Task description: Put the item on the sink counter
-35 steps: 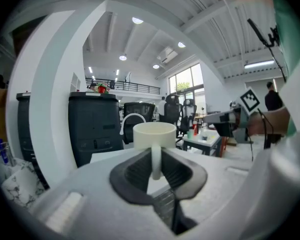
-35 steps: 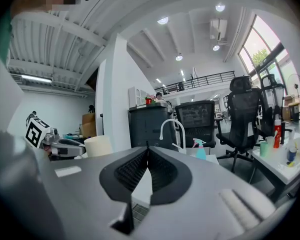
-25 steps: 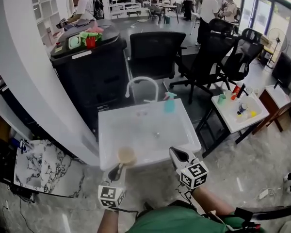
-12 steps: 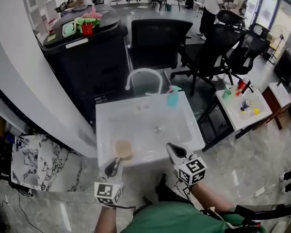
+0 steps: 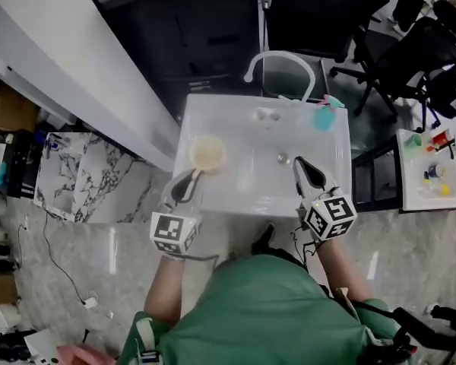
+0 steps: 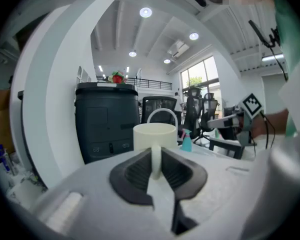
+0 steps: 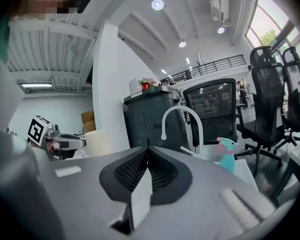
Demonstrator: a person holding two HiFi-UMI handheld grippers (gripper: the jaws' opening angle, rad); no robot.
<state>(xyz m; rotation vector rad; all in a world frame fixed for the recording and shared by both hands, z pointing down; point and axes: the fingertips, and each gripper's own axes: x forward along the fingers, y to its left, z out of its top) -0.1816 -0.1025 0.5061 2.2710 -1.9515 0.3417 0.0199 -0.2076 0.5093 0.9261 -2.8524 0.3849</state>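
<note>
A cream mug hangs over the left side of the white sink, near its left rim. My left gripper is shut on the mug's handle. The left gripper view shows the handle pinched between the dark pads, with the mug body upright beyond them. My right gripper is over the sink's right front part, shut with nothing in it. Its pads meet in the right gripper view, where the mug shows at the left.
A white arched faucet and a teal spray bottle stand at the sink's back edge. A black cabinet and office chairs lie behind. A small white table stands to the right, a marble slab to the left.
The head view has tipped to look straight down on the sink. Both grippers have moved forward over the basin, and the mug now sits farther in over its left side.
</note>
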